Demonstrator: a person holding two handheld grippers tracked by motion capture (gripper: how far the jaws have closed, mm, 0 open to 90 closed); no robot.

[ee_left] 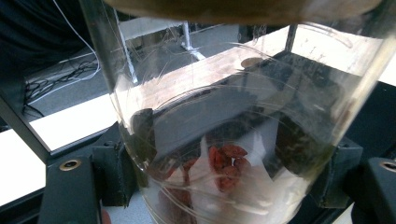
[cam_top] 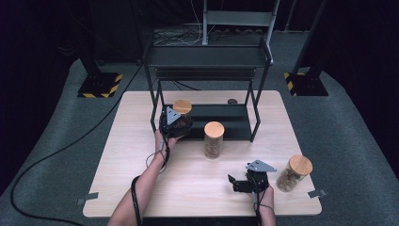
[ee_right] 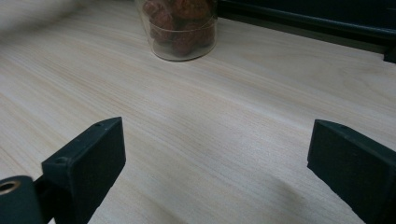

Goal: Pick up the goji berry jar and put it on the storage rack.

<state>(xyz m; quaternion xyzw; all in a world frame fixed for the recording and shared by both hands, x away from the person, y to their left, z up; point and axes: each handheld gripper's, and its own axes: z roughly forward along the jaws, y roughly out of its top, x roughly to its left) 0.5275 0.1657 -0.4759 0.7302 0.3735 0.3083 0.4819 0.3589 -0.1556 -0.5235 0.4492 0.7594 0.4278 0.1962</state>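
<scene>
From above, a clear glass jar with a round wooden lid [cam_top: 182, 114] is seen clamped in the left gripper [cam_top: 175, 123] at the black metal rack [cam_top: 207, 56], its reddish, perhaps dried-fruit contents [ee_left: 227, 164] pressed between the jaws, while the right gripper [ee_right: 217, 168] is held wide apart and empty over the pale wooden table [ee_right: 187, 116].

A pale wooden table [cam_top: 197, 174] stands on grey carpet [cam_top: 357, 141]. A black metal shelf rack [cam_top: 207, 59] rises at the table's twelve o'clock edge. Black stand bases with yellow-black hazard stripes sit at ten o'clock [cam_top: 99, 84] and two o'clock [cam_top: 306, 84]. Darkness surrounds the carpet.
</scene>
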